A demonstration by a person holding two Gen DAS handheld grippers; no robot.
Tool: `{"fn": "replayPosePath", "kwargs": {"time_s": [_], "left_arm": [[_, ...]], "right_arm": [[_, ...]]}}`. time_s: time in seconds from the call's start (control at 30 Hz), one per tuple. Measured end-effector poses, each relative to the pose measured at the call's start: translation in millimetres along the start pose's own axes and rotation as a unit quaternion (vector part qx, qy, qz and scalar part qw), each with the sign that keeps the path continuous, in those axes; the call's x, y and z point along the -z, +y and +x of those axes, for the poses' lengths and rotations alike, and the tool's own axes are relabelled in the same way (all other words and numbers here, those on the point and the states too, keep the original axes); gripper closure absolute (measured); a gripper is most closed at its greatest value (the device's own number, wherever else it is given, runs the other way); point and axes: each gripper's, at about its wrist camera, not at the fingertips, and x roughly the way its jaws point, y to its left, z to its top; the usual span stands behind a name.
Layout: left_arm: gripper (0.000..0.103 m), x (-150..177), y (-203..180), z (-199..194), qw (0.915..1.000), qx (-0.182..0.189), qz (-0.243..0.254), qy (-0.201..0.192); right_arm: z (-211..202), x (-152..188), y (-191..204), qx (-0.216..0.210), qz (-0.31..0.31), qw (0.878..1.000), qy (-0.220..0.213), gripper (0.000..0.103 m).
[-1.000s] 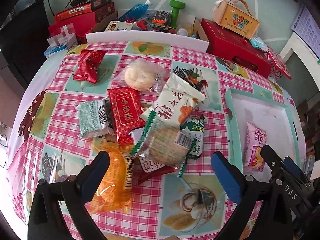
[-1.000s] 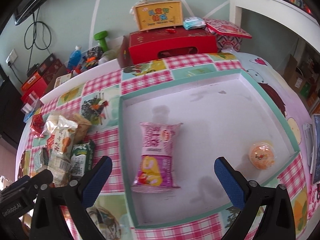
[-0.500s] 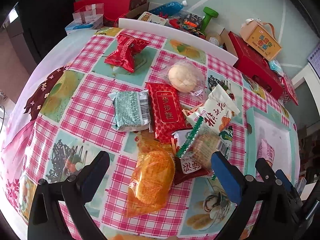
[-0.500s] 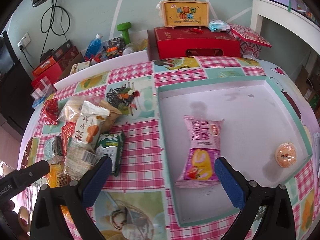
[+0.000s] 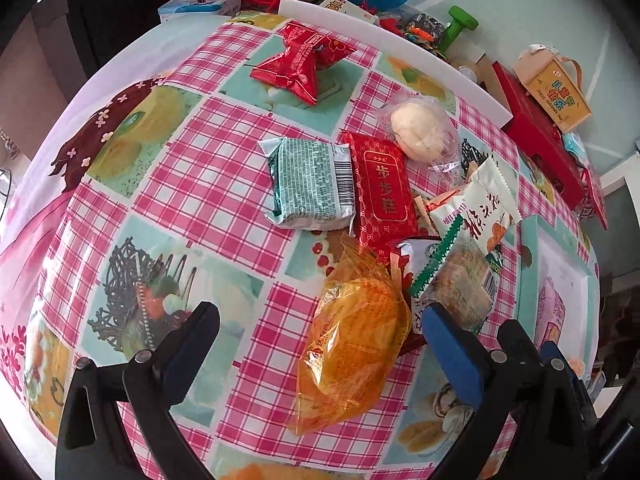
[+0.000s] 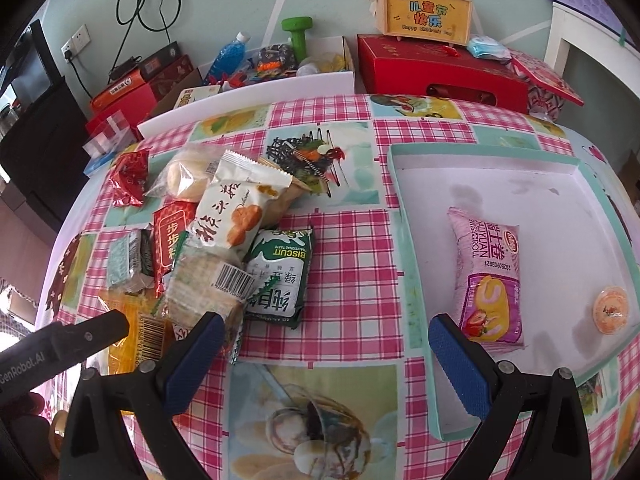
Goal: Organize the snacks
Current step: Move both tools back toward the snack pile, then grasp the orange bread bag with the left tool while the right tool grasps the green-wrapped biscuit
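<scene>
Above crinkly foil packets [image 5: 376,196] on checked cloth [image 5: 208,184], both tools [image 5: 316,330] [image 6: 322,338] gape, empty.

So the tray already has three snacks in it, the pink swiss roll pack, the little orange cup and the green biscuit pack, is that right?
Not quite. The right wrist view shows only two in the tray: the pink swiss roll pack and orange cup. The green biscuit pack lies on the tablecloth.

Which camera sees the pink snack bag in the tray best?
The right wrist view: the whole pink bag lies in plain sight in the tray. The left wrist view shows it squashed at the edge, partly hidden.
</scene>
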Motion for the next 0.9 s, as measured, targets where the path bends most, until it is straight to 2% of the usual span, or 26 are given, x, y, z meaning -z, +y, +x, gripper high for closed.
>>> {"fn": "replayPosePath", "kwargs": {"time_s": [0.13,0.17,0.23,0.3,0.43,0.47,0.63,0.9], "left_arm": [[0.002,4,-2,1,1.0000,0.006,0.003,0.006],[0.005,5,-3,1,0.9999,0.009,0.005,0.005],[0.018,7,-4,2,0.9998,0.016,0.009,0.008],[0.038,8,-6,5,0.9995,0.025,0.010,0.015],[0.052,10,-9,6,0.9990,0.037,0.017,0.017],[0.061,10,-10,5,0.9990,0.039,0.019,0.014],[0.065,7,-10,5,0.9986,0.049,0.017,0.011],[0.066,-4,0,0,0.9988,0.049,-0.001,-0.002]], "right_arm": [[-1,-1,-5,0.003,0.009,1.000,-0.002,0.000],[-1,-1,-7,0.003,0.010,1.000,-0.002,0.000],[0,-1,-8,0.006,0.011,1.000,-0.001,0.000],[0,-2,-10,0.006,0.013,1.000,-0.001,0.000],[1,-2,-9,0.007,0.013,1.000,-0.001,0.000],[1,-2,-9,0.007,0.013,1.000,-0.001,0.000],[2,-3,-6,-0.004,0.010,1.000,-0.007,0.000],[10,-4,14,-0.045,-0.002,0.999,-0.012,0.000]]}}
